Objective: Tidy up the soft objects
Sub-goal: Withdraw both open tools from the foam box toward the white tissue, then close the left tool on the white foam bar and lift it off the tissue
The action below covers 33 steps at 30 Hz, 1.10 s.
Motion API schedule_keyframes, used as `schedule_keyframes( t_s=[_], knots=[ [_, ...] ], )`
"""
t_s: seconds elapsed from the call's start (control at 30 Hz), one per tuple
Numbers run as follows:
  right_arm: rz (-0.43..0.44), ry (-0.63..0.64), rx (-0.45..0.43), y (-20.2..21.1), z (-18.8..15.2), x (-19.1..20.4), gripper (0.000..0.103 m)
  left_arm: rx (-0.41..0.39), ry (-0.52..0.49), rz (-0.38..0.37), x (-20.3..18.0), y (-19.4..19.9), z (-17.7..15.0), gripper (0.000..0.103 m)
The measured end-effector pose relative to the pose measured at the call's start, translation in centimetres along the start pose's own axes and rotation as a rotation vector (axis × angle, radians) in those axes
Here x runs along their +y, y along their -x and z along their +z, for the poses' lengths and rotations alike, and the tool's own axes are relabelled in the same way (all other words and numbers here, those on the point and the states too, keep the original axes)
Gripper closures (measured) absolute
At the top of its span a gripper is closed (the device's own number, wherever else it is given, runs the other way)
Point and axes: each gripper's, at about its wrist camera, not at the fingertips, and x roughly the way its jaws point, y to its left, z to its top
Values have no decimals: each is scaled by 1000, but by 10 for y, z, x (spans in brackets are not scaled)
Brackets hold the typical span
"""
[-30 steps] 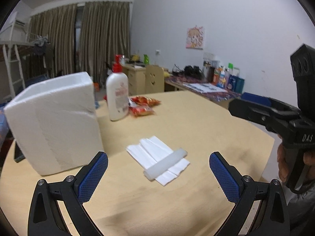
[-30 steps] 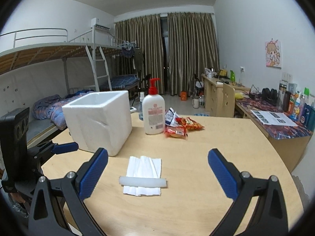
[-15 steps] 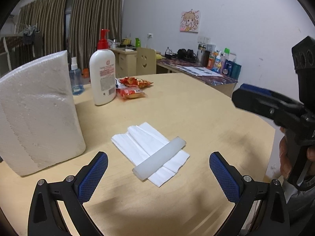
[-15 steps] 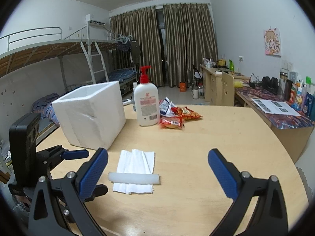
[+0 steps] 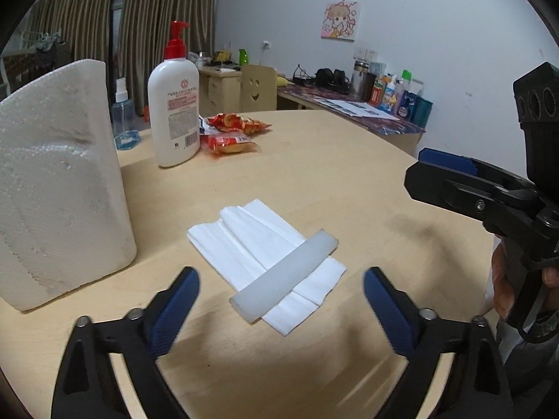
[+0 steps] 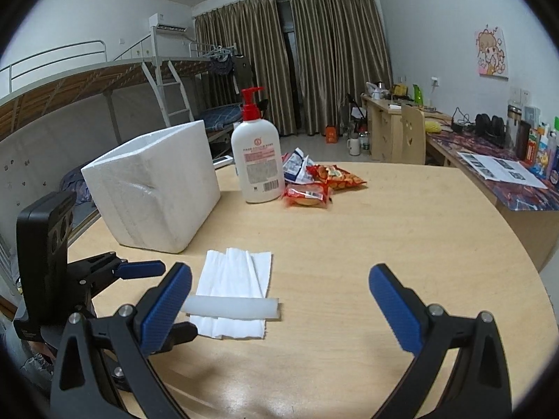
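The left gripper (image 5: 279,300) is closing but its jaws are wide apart, empty — the white foam strip (image 5: 284,276) lies just ahead between them, on the tissue (image 5: 244,241). The right gripper (image 6: 279,300) is spread, the strip near its left finger. Risk: the pinch could drag the tissue too.

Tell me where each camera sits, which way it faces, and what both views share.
Left wrist: rides the left claw, facing down-forward at the white strip on the tissue; its closing jaws are empty; right claw and a hand show.
Right wrist: rides the open right claw, facing the curtains; left claw shows.
Shared: strip, tissue, foam box, lotion bottle.
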Motion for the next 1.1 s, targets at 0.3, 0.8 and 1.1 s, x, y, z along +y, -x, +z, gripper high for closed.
schedule_keyframes(
  t_s=[0.3, 0.8, 1.1],
  knots=[
    [43, -17, -1, -2, -2, -8, 0, 87, 57, -41, 10, -17, -2, 32],
    [66, -2, 15, -9, 0, -10, 0, 144, 97, -46, 15, -24, -8, 68],
    [52, -8, 20, -8, 0, -13, 0, 103, -37, -44, -13, -7, -13, 68]
  ],
)
